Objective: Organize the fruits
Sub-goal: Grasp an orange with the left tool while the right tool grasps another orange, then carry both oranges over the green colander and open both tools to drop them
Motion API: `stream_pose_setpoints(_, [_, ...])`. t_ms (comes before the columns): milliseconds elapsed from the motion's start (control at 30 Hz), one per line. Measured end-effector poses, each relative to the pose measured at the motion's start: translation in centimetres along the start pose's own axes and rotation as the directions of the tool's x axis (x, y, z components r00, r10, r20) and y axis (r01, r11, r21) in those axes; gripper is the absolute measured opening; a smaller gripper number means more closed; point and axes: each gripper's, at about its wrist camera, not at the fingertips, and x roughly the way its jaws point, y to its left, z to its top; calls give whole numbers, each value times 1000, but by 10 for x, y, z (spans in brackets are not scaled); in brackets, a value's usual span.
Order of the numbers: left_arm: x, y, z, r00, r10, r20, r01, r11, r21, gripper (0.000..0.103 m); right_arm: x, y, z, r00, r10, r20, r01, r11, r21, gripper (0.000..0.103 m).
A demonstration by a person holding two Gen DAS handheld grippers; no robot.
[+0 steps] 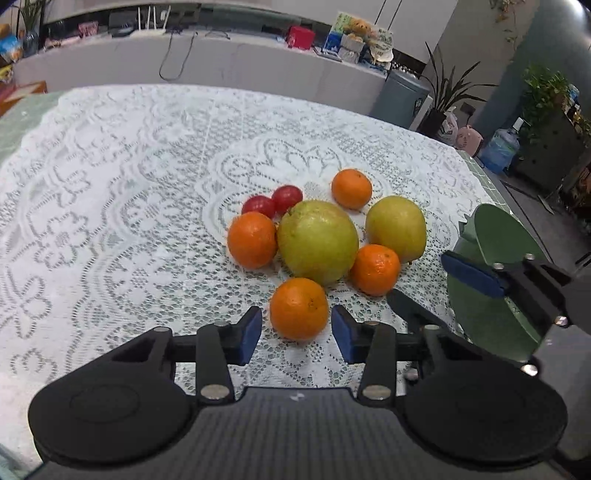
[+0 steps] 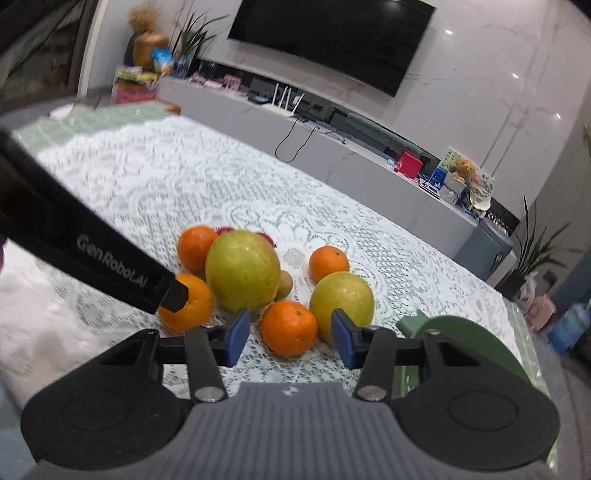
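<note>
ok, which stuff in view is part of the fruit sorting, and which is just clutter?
Job:
round orange mandarins
large yellow-green pears
small red tomatoes
dark green plastic container
left gripper, right gripper

Clutter:
white lace tablecloth
black wall television
white router
red box
potted plants

Lace, peel and plastic

White openwork lace cloth (image 1: pixel 110 184) over the table; dimpled, faintly glossy peel on the orange (image 1: pixel 298 309) at 6 o'clock of the smooth, waxy green-yellow fruit (image 1: pixel 317 242); matt black plastic gripper bodies, blue rubbery pads (image 1: pixel 250 334) (bright metal rivets); smooth matt green bowl (image 1: pixel 491 266) at 3 o'clock.
</note>
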Motion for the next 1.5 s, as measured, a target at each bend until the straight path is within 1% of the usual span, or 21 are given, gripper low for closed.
stream_pose_setpoints(33, [3, 0, 0, 1000, -6, -3, 6, 1000, 2, 50, 5, 2, -1, 1000, -5, -7, 5, 1000, -17, 38])
stream_pose_setpoints(133, [12, -1, 0, 1000, -7, -8, 8, 1000, 14, 51, 19, 6, -3, 999, -21, -24, 20, 999, -49, 38])
stream_pose_setpoints(300, [24, 3, 1, 1000, -11, -25, 11, 1000, 2, 51, 35, 3, -6, 999, -19, -48, 17, 999, -43, 38])
stream_pose_setpoints(400, [27, 5, 1, 999, -27, -28, 27, 1000, -4, 51, 41, 3, -7, 998, -19, -54, 16, 999, -41, 38])
stream_pose_setpoints(500, [30, 5, 2, 999, -33, -31, 33, 999, -1, 51, 46, 3, -9, 998, -10, -64, 8, 1000, -29, 40])
stream_pose_setpoints(567, [32, 4, 3, 999, -38, -35, 38, 999, 2, 51, 49, 3, -11, 998, -9, -63, 8, 1000, -24, 43])
stream_pose_setpoints(667, [34, 3, 2, 999, -35, -29, 36, 999, 16, 51, 51, 4, -11, 998, -15, -56, 14, 1000, -24, 43])
stream_pose_setpoints(733, [35, 3, 2, 999, -41, -28, 41, 999, 16, 48, 53, 5, -12, 998, -18, -56, 17, 1000, -26, 44])
stream_pose_setpoints(867, [35, 4, 2, 999, -47, -25, 48, 999, 6, 48, 52, 9, -14, 998, -33, -50, 31, 999, -41, 42])
stream_pose_setpoints(967, [33, 4, 1, 999, -45, -24, 45, 999, 9, 47, 49, 6, -14, 998, -25, -50, 24, 999, -23, 41])
stream_pose_setpoints(1100, [28, 2, 0, 999, -33, -18, 33, 999, 21, 47, 41, 9, -11, 999, -22, -40, 20, 999, -44, 41])
stream_pose_setpoints(1233, [15, 1, -1, 1000, -9, 1, 9, 999, 34, 47, 21, 6, -7, 1000, 5, -18, -6, 1000, -20, 40])
stream_pose_setpoints(1367, [1, -2, -3, 1000, -10, 13, 10, 999, 30, 47, 1, 4, -5, 1000, 22, 4, -21, 1000, -9, 40])
stream_pose_setpoints(1500, [-12, -9, -6, 1000, -2, 26, 1, 999, 48, 47, -19, -2, -6, 999, 43, 18, -43, 999, 33, 40])
